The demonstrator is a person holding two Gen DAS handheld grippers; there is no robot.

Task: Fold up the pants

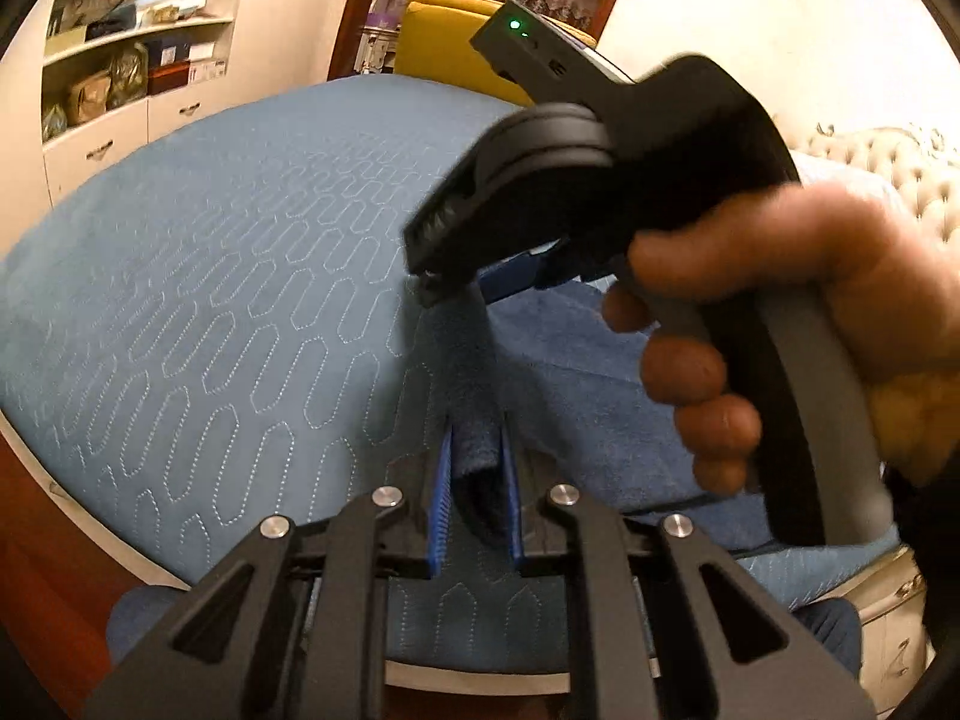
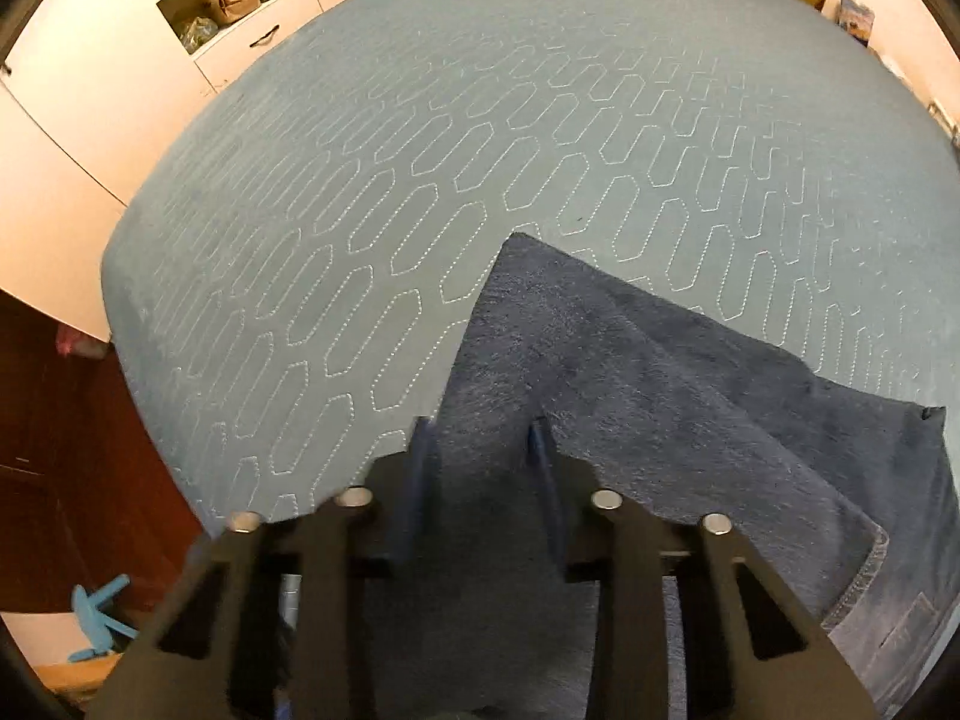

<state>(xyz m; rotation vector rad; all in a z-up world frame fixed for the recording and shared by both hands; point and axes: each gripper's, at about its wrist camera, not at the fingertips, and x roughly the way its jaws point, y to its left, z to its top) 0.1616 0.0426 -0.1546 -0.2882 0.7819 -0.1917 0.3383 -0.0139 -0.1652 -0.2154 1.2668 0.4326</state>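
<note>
Dark blue pants (image 2: 630, 396), light blue bedspread (image 2: 420, 150) with white stitched hexagons, yellow chair (image 1: 438, 42)

The pants (image 2: 690, 420) run past the right wrist view's lower edge.

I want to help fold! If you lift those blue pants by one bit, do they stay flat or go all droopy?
Probably droopy: the pants already sag in soft folds from the left gripper. They look like thick denim, so likely rather heavy. The bedspread looks smooth, so they may slide.
</note>
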